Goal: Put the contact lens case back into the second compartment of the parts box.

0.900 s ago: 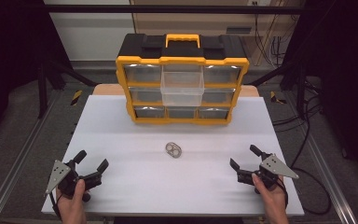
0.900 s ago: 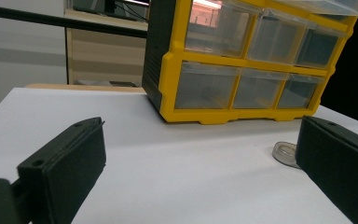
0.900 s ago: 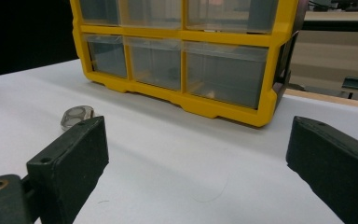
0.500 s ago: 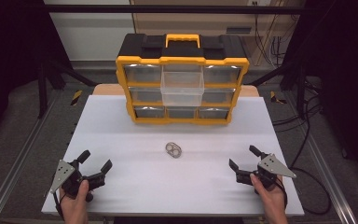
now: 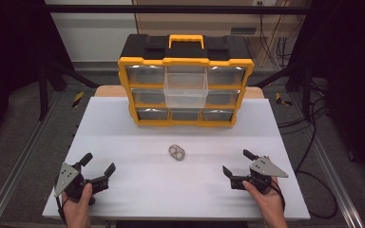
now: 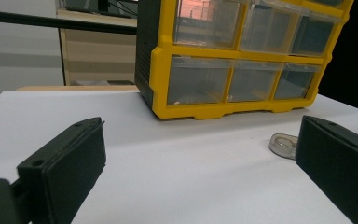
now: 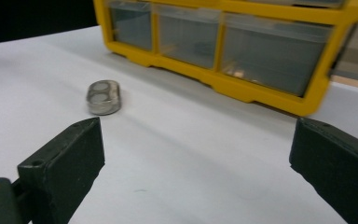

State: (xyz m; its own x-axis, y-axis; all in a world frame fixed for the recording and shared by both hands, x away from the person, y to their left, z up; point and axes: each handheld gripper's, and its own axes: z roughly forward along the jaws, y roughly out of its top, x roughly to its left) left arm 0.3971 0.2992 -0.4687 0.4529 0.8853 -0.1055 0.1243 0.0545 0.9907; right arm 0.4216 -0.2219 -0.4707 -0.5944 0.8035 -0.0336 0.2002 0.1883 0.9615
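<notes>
A small metal piece (image 5: 177, 152) with two round faces lies on the white table (image 5: 123, 128), in front of a yellow and black drawer cabinet (image 5: 186, 85). The cabinet's top middle clear drawer (image 5: 186, 90) is pulled out. My left gripper (image 5: 98, 162) rests open near the front left edge, empty. My right gripper (image 5: 236, 162) is open at the front right, also empty. The left gripper view has the piece (image 6: 283, 144) beside the right jaw, farther off. In the right gripper view the piece (image 7: 103, 97) lies ahead on the left, below the cabinet (image 7: 223, 46).
The cabinet's other clear drawers (image 6: 200, 79) are shut; a few hold small parts. Metal rails (image 5: 9, 175) run along both sides of the table. Cables (image 5: 313, 123) lie on the floor to the right.
Both grippers have shifted slightly inward toward the table's middle, the right one more. Their jaws stay open. The metal piece has not moved.
</notes>
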